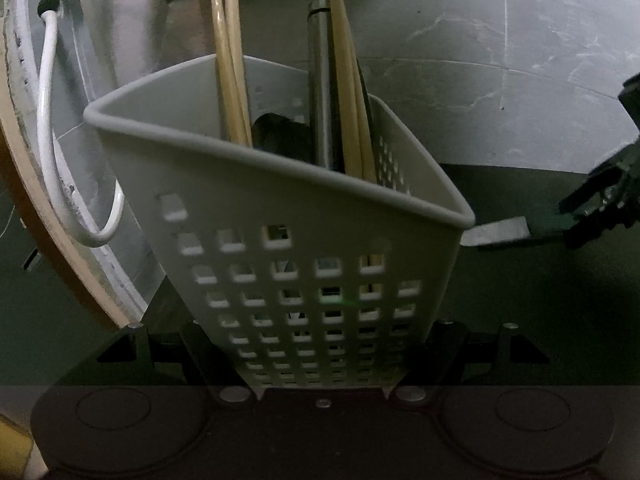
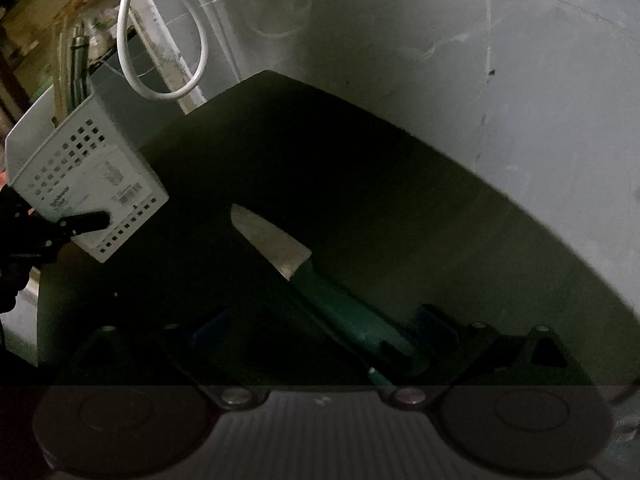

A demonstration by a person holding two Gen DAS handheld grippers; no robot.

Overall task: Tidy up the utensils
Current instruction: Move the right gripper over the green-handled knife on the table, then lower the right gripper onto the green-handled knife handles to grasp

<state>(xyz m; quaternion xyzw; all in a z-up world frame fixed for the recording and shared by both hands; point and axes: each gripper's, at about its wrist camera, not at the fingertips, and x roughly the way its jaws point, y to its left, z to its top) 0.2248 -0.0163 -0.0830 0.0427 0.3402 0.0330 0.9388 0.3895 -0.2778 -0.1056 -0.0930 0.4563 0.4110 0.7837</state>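
Left claw (image 1: 320,360) clamped on the lower walls of the white perforated holder (image 1: 280,208), which is tilted over the dark surface (image 2: 360,180). Chopsticks (image 1: 230,68) and a metal handle (image 1: 322,80) stand inside it. Right claw (image 2: 404,344) gripping the teal handle of a knife (image 2: 276,240), blade pointing toward the holder, well apart from it. White cable (image 2: 160,60) loops behind.

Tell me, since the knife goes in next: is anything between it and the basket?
Nothing visible on the dark table between them. The knife, held by the right gripper, points toward the basket, held by the left gripper. Chopsticks and a metal handle already crowd its opening.
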